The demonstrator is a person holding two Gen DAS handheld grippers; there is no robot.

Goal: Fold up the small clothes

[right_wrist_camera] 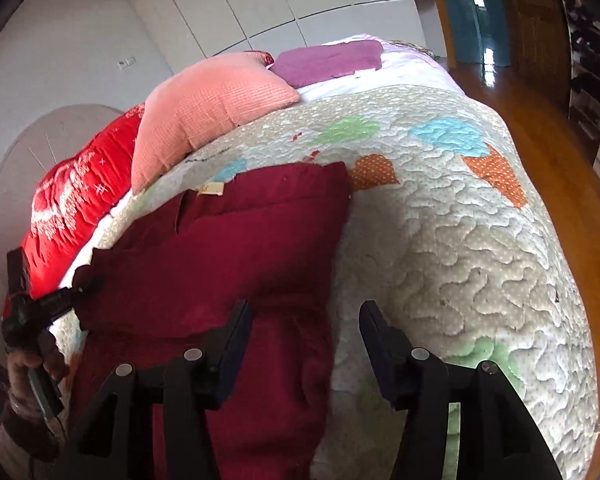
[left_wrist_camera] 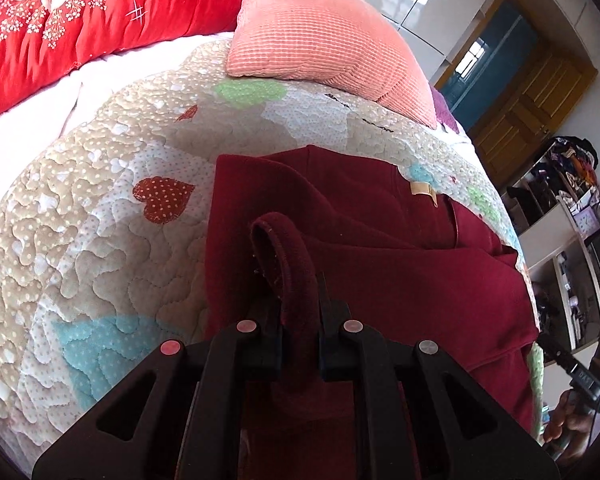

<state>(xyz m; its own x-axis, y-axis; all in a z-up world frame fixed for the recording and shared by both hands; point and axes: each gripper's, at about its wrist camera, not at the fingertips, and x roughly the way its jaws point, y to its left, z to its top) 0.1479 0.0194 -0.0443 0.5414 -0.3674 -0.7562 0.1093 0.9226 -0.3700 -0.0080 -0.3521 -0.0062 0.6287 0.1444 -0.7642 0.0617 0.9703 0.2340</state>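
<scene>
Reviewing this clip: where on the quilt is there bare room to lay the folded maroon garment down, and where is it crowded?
Bare quilt lies right of the maroon garment, out to the bed edge. Another open patch sits left of it, around the red heart. The head of the bed is crowded: pink pillow, red comforter. The left gripper grips a garment edge; the right gripper hangs open.

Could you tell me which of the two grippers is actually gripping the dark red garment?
The left gripper: it pinches the garment's hem, whereas the right gripper is open, holding nothing.

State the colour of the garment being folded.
Dark maroon garment, clearest in the right wrist view.
</scene>
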